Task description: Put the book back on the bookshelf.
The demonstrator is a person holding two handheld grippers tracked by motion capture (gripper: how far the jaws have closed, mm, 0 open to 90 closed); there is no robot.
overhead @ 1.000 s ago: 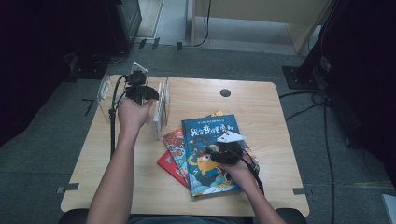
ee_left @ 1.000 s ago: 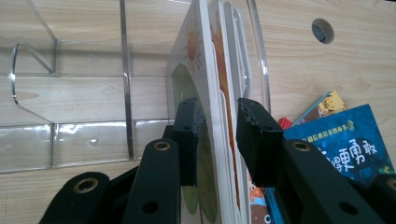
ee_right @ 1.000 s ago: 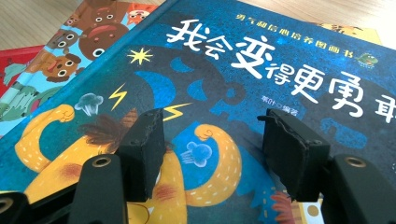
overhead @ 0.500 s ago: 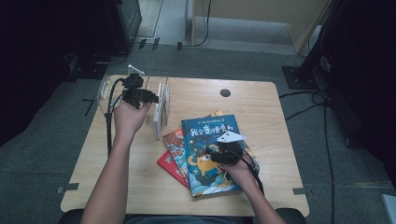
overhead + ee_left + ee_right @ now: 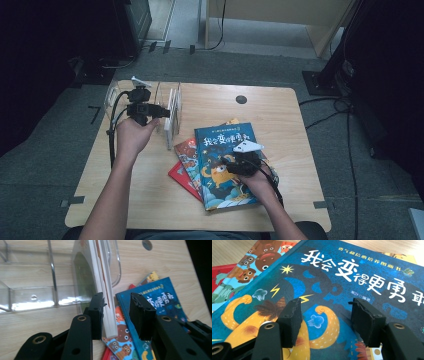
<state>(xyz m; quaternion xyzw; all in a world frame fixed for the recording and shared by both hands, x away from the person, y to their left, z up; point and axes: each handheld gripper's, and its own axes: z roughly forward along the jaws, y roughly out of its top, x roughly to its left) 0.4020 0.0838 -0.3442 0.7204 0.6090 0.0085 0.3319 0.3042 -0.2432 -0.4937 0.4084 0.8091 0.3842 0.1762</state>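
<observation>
The wooden table [image 5: 150, 200] carries a clear acrylic book rack [image 5: 167, 117] toward ten o'clock and a fanned stack of picture books at about five o'clock. The blue book [image 5: 227, 167] tops that stack, over an orange-covered one [image 5: 187, 152] and a red one [image 5: 180, 175]. A thin white book [image 5: 103, 290] already stands upright in the rack's rightmost slot. The left gripper [image 5: 116, 315] has just been opening; its jaws now stand apart on either side of that book's lower edge without pinching it, so it is released. The right gripper [image 5: 324, 322] hovers open over the blue cover, holding nothing. To finish well, the left should draw straight back so the upright book does not tip, while the right slides one jaw under the blue book's edge.
</observation>
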